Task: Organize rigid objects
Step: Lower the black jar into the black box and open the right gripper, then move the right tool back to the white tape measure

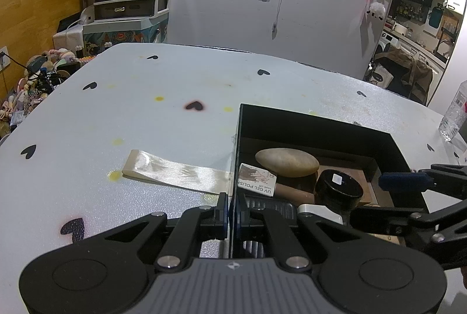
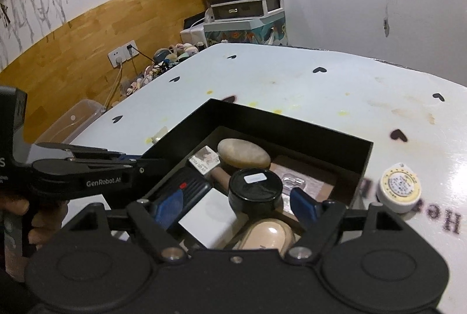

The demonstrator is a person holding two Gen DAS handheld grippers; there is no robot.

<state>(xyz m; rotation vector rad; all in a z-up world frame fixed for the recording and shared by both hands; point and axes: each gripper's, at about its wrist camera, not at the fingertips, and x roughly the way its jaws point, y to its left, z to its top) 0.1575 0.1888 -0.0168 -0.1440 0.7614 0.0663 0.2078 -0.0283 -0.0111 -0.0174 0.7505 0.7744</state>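
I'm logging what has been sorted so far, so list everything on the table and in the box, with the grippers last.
box: one, black, open-topped, on the table
table: one, white with black hearts and yellow stains
stone: one, beige oval, inside the box at the far side
round jar: one, black with a white label on its lid, in the box middle
gel polish carton: one, white, in the box beside the stone
ribbon strip: one, cream, shiny, on the table left of the box
small tub: one, white with a yellow-rimmed label, on the table right of the box
plastic bottle: one, clear, at the table's right edge
left gripper: shut on the box wall
right gripper: open, around the jar
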